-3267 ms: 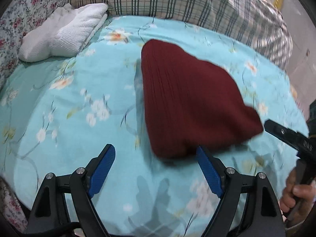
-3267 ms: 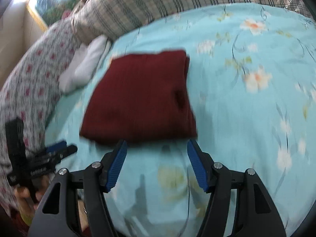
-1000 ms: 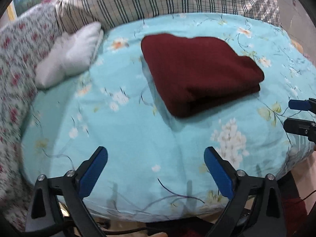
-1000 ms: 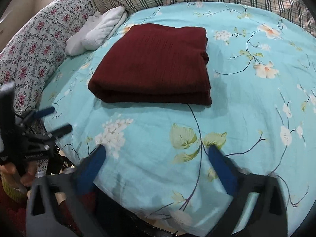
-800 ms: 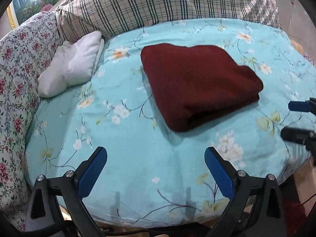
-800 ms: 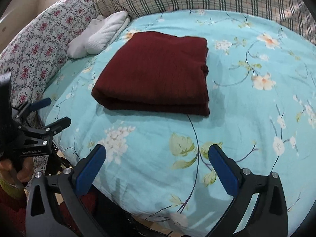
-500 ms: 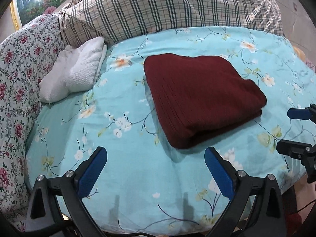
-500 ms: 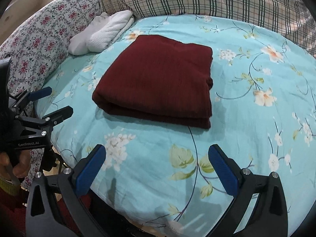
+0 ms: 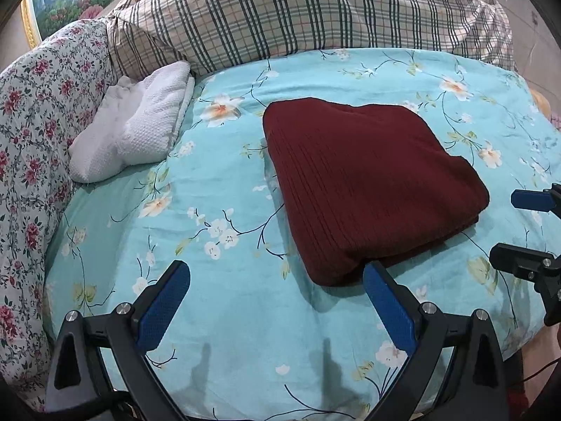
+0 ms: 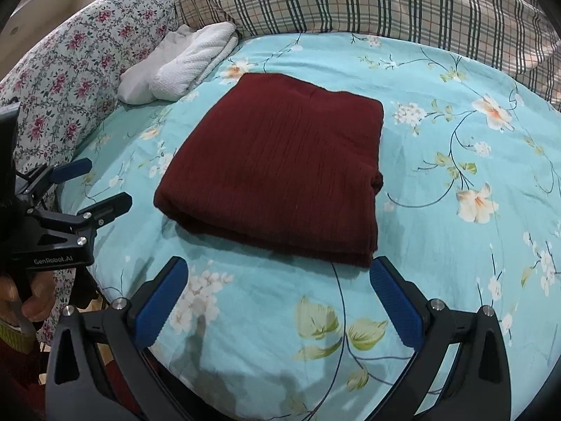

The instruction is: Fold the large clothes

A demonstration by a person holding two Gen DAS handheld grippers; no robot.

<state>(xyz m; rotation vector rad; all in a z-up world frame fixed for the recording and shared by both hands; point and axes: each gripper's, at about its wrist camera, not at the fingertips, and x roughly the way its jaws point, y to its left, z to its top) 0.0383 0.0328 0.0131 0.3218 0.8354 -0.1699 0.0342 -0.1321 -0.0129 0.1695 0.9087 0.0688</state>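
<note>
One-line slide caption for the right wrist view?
Folded maroon garment lies on the floral teal bedsheet beyond the open right gripper, with the open left gripper alongside.

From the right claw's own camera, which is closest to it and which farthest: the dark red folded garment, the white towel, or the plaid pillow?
Seen from the right claw, whose jaws are open and empty:
1. The dark red folded garment, straight ahead, its near edge just beyond the claw's tips.
2. The white towel, farther back and to the left.
3. The plaid pillow, farthest, along the back of the bed.
</note>
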